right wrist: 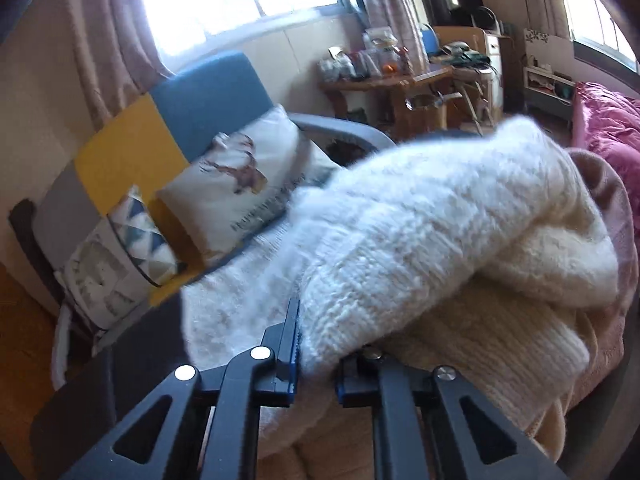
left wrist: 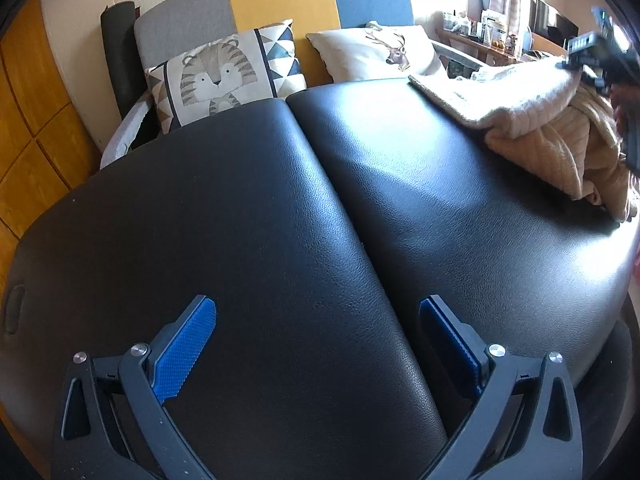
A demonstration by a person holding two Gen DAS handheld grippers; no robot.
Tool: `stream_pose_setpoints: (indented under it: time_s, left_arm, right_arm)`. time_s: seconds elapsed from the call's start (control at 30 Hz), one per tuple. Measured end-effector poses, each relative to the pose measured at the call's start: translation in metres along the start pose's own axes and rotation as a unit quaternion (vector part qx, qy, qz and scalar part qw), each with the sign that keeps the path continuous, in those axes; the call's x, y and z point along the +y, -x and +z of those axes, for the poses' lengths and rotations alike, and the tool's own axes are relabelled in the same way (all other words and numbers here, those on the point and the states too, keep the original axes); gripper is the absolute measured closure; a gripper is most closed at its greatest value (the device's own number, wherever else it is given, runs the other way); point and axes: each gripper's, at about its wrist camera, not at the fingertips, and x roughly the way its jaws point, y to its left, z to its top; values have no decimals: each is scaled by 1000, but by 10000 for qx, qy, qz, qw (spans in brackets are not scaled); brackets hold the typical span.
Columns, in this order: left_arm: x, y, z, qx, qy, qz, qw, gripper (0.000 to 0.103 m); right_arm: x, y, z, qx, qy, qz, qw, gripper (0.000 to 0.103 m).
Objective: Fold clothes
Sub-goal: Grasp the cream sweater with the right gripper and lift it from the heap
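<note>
In the left wrist view, my left hand-held gripper (left wrist: pixel 318 328) hung wide open and empty above the black padded counter (left wrist: pixel 248 216); I judged it waited there for a garment. The pile of clothes (left wrist: pixel 552 120) lay far right.

In the right wrist view, my right hand-held gripper (right wrist: pixel 316 344) pinched a fold of the white knit sweater (right wrist: pixel 420 232), probably to pull it off the pile. The deer pillow (right wrist: pixel 240 184) carried printing too blurred to read.

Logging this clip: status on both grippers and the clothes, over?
Left gripper open, over bare black table. Right gripper shut on white sweater, atop the pile. Nothing in the way.
</note>
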Motion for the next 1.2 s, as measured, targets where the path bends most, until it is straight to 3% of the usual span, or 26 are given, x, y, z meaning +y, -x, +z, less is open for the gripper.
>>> stream_pose_setpoints:
  time_s: [0.2,0.23,0.37,0.5,0.57,0.6,0.73,0.9,0.97,1.07,1.2]
  left_arm:
    - [13,1,-1,-11,172,70,9998,0]
    - [17,1,-1,-2,224,89,9997,0]
    - [31,-1,-5,48,434,176,9989,0]
    - [46,-1,-12,113,648,202,9976,0]
    - [51,1,-17,82,671,277,9973,0]
    - [54,2,-19,68,678,312,9972,0]
    - [59,0,-26,99,705,383,9967,0]
    - [54,-10,-30,282,777,313,9961,0]
    - [49,-12,-30,283,660,309,9969,0]
    - [43,-11,-29,231,468,336,9981,0]
    - [43,-11,-28,201,397,378,9983,0]
  right_arm:
    - [60,44,-1,-500,532,737,9946,92]
    - [72,51,-8,-563,663,909,9921,97]
    - [136,89,-52,-905,1544,1551,9716,101]
    - [202,109,-114,-895,2488,1808,9473,100]
    - [209,99,-132,-630,2430,1871,9497,82]
    - [205,90,-138,-471,2295,1805,9553,76]
    - [161,57,-135,-201,1566,882,9835,71]
    - [77,39,-83,-340,356,-450,9978,68]
    - [47,32,-61,-351,-168,-360,9986,68]
    - [5,17,-34,-331,-1010,130,9943,68]
    - [-19,-27,-18,611,-1572,697,9832,68]
